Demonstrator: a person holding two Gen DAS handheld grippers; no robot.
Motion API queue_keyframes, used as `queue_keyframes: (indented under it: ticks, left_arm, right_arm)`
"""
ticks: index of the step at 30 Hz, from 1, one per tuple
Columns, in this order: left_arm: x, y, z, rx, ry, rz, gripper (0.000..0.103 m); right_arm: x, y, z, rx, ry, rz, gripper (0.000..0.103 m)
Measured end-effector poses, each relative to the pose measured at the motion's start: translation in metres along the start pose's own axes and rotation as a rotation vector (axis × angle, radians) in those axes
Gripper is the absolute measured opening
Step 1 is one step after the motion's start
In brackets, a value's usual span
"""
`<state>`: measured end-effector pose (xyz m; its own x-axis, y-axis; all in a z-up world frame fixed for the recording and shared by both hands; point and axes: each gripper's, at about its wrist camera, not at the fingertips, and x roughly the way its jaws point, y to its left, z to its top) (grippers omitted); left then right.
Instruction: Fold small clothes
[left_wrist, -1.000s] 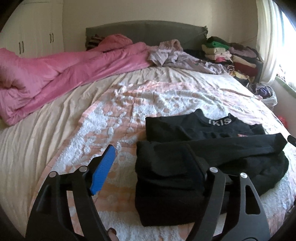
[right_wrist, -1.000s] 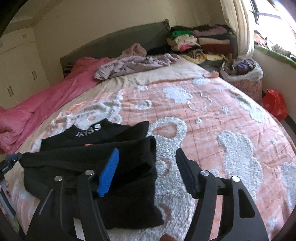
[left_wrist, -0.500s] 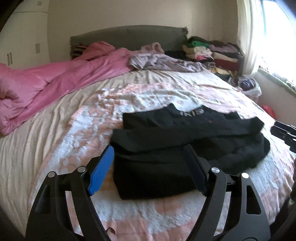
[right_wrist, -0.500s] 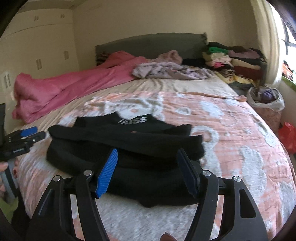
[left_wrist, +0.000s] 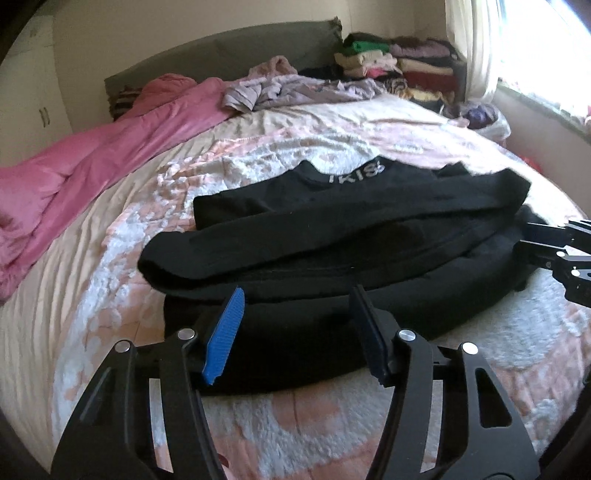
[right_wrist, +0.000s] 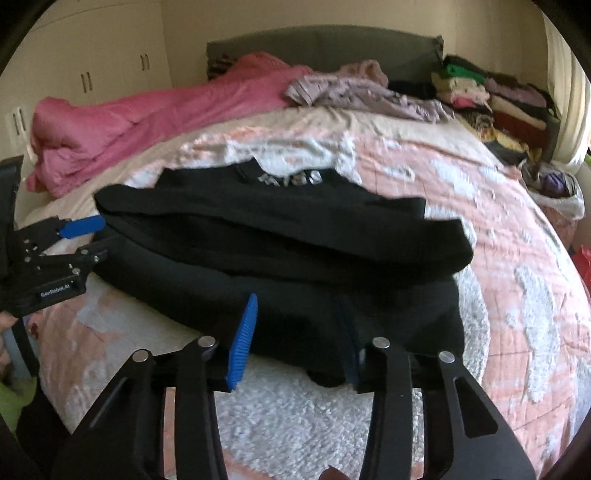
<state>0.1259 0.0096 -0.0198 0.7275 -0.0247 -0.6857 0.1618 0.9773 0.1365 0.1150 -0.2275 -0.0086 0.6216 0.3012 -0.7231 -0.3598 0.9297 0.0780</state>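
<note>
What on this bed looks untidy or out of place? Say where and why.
The lilac clothes lie crumpled by the headboard, unfolded. The pink duvet is bunched along one side. The black top lies partly folded.

Left gripper (left_wrist: 295, 325) low over near edge of black sweater (left_wrist: 332, 236), jaws just been closing, fabric between them, pads not clearly pressing. Sweater lies partly folded on bedspread (left_wrist: 122, 258). Right gripper (left_wrist: 554, 251) at sweater's far right end.

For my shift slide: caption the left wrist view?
Left gripper, jaws just closing, over the near hem of the black top on the bed.
</note>
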Motion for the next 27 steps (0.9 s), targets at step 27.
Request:
queue_keyframes:
  ticks: [27]
  left_arm:
    - [0.057,0.049,0.054,-0.088,0.012,0.011,0.061]
  right_arm:
    - [0.072,-0.047,0.065,-0.009,-0.004,-0.095,0.038]
